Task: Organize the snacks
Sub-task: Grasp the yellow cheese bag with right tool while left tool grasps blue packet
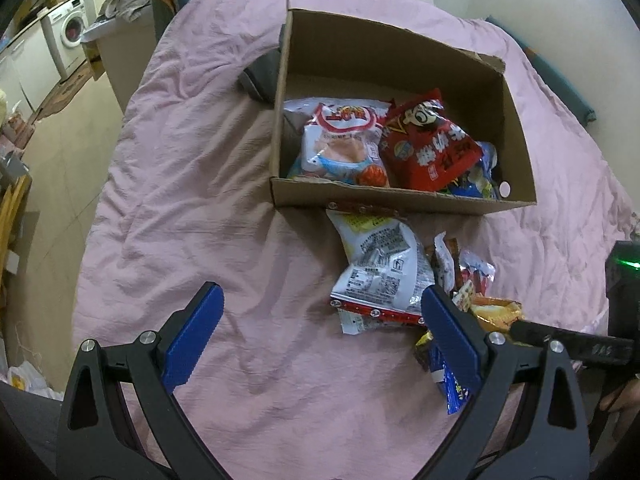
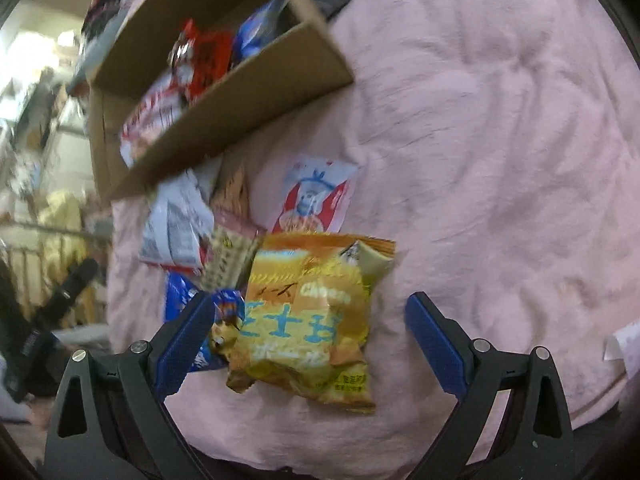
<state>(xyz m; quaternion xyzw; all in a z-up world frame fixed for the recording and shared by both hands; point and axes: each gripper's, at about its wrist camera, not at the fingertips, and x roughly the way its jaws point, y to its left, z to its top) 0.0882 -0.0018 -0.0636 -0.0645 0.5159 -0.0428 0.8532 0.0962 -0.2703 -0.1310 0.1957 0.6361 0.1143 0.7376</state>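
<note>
Best to lower the right gripper [image 2: 310, 334], blue fingers [image 2: 434, 346] spread wide and empty, squarely over the crinkled yellow-orange cheese snack bag [image 2: 308, 320] lying between them on the pink quilted bed cover [image 2: 500, 160], pinching mid-bag clear of the blue packet [image 2: 178, 300] touching its 9 o'clock edge. Then lift toward 11 o'clock over the near wall of the open brown cardboard box [image 2: 240, 96], minding the loose packets beneath that rim. Left gripper [image 1: 320, 336] also wide open, empty, bare quilt toward 9 o'clock.

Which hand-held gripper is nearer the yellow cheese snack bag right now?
Right. The right hand-held gripper is open with the yellow cheese snack bag between its fingers. The left hand-held gripper is open over bare bedding, the bag beyond its right finger.
</note>
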